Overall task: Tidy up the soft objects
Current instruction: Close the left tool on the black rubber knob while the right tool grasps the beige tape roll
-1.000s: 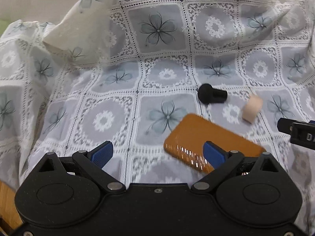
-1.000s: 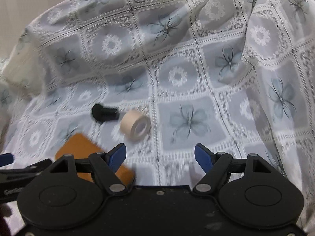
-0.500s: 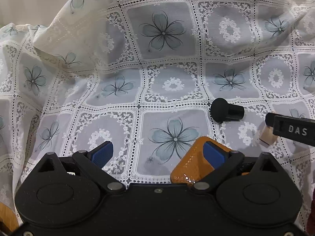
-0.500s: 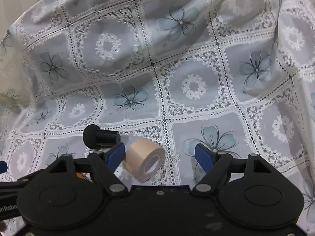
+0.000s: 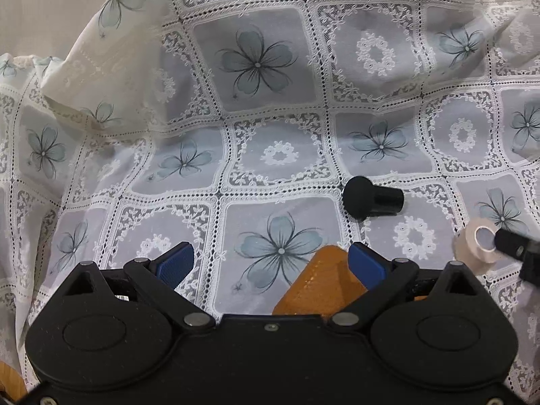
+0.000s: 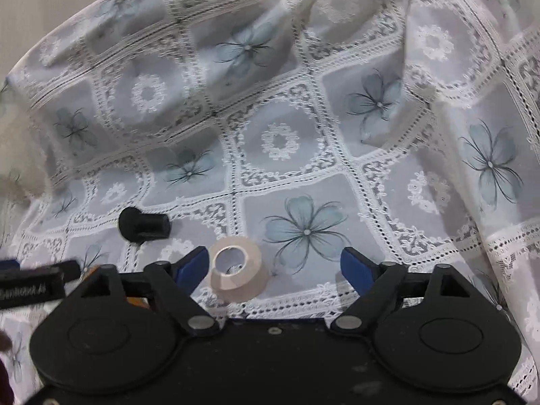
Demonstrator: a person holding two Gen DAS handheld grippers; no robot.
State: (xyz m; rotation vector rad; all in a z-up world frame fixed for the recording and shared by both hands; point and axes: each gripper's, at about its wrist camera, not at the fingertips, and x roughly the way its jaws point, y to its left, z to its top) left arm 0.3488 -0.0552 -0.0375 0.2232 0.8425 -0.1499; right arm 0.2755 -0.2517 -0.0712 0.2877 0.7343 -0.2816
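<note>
An orange flat pad lies on the lace cloth under my left gripper's right finger. My left gripper is open and empty, low over the cloth. A black knob-shaped piece lies beyond it; it also shows in the right wrist view. A beige tape roll lies on its side between the fingers of my right gripper, close to the left finger; the gripper is open. The roll shows at the right of the left wrist view, touching the right gripper's finger.
A white lace cloth with blue flowers covers the whole surface and rises in folds at the back. A plain wall shows at the upper left. A wooden edge shows at the bottom left.
Both grippers moved forward and lower. The tape roll now lies between the right gripper's fingers. The orange pad has slid further under the left gripper.
</note>
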